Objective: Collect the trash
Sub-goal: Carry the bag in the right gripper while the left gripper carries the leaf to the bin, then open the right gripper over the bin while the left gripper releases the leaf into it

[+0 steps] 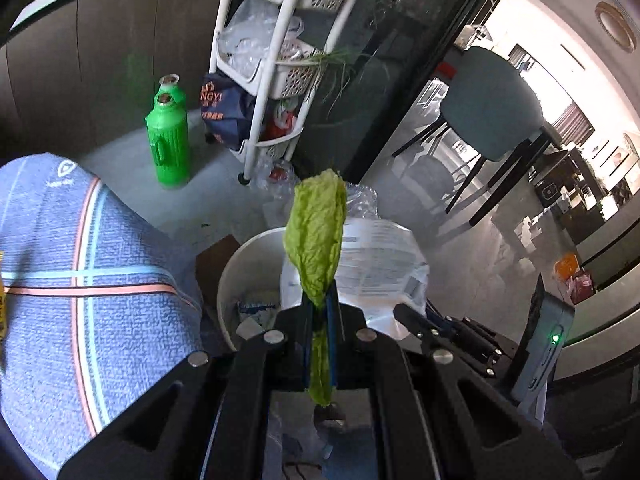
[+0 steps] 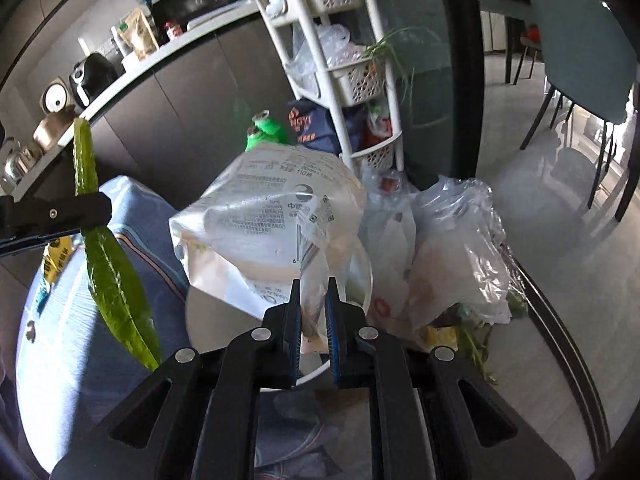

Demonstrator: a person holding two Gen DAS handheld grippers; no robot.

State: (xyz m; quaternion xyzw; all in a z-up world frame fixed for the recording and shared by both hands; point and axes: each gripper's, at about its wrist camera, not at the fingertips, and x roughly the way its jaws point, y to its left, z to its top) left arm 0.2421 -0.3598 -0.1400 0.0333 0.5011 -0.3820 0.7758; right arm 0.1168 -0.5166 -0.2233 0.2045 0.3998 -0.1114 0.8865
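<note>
A soft, wrinkled green lettuce leaf (image 1: 316, 236) is pinched tight in the closed jaws of the left gripper (image 1: 320, 312), just over the rim of the round white bin (image 1: 240, 268). A crinkly clear plastic bag (image 2: 272, 232) with print on it is held in the jaws of the right gripper (image 2: 314, 300), above the same bin. Open grey floor (image 1: 460, 272) is seen to the right. A blue checked cloth (image 1: 80, 272) is close on the left.

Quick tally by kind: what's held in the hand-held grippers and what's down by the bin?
Lettuce leaf: 1
Printed plastic bag: 1
White bin: 1
Green bottles: 2
Total: 5
</note>
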